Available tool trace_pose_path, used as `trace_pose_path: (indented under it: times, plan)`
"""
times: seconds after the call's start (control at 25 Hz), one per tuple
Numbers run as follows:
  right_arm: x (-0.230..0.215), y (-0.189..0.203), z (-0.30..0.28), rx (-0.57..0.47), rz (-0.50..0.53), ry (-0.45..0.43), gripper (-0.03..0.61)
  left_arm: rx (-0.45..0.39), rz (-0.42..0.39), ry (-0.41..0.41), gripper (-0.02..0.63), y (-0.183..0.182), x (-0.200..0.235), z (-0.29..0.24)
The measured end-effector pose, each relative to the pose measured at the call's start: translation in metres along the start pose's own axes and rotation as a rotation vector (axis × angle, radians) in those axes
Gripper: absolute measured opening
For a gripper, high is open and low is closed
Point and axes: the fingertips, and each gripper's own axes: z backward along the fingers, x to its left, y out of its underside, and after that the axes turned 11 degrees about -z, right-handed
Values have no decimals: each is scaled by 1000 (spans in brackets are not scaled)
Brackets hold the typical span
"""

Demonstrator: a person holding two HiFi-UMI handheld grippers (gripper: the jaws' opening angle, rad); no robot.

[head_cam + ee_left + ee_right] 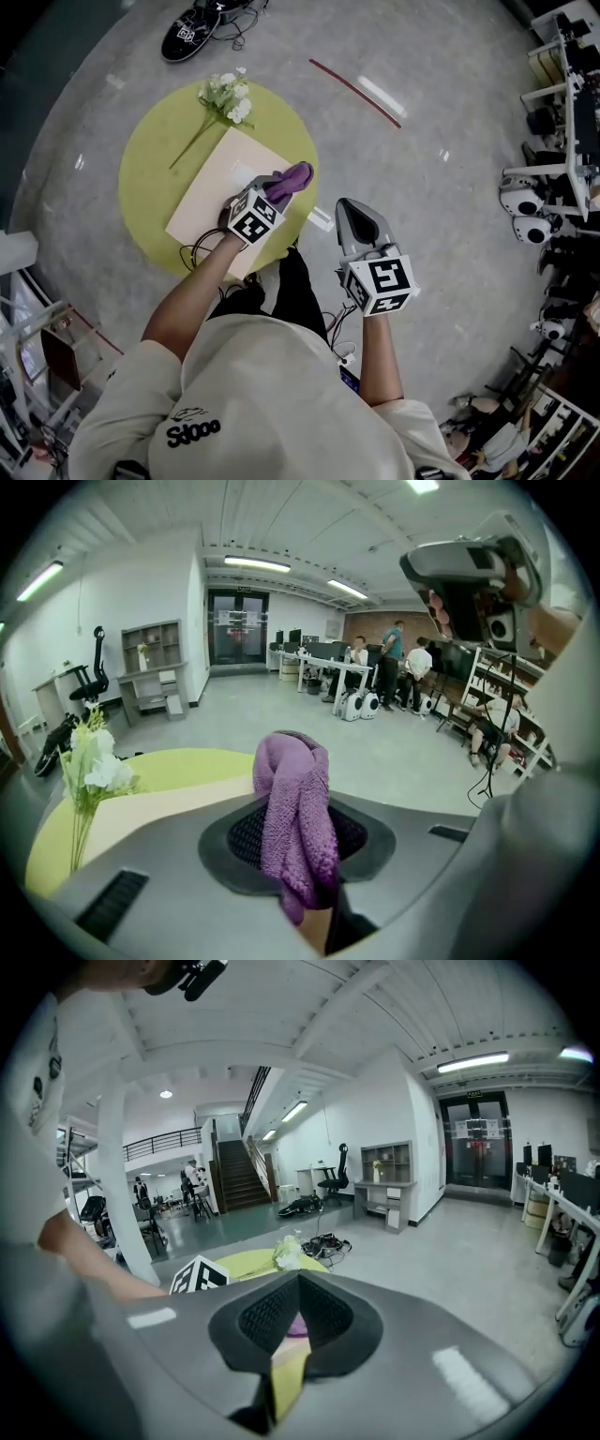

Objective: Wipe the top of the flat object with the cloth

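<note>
A flat pale pink board (211, 192) lies on a round yellow-green table (150, 159). My left gripper (274, 192) is shut on a purple cloth (291, 180), which hangs over the board's near right corner. In the left gripper view the cloth (295, 822) bulges out between the jaws, with the board (141, 813) beyond it. My right gripper (354, 223) hovers to the right of the table, off its edge, with its jaws close together and nothing held. Through their narrow slit in the right gripper view I glimpse the cloth (298, 1326).
A sprig of white flowers (228, 97) lies on the table's far side, its stem reaching onto the board. A black shoe-like device (190, 33) and a red strip (354, 92) lie on the grey floor. Desks, white machines (525, 211) and cables crowd the right side.
</note>
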Motion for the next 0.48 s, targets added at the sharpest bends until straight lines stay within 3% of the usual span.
trace_pose_path:
  times: [0.24, 0.48]
  plan:
    - [-2, 5, 20, -41, -41, 49, 8, 9, -97, 28, 94, -4, -18, 3]
    - [8, 14, 19, -52, -50, 46, 8, 39, -64, -18, 92, 13, -3, 21]
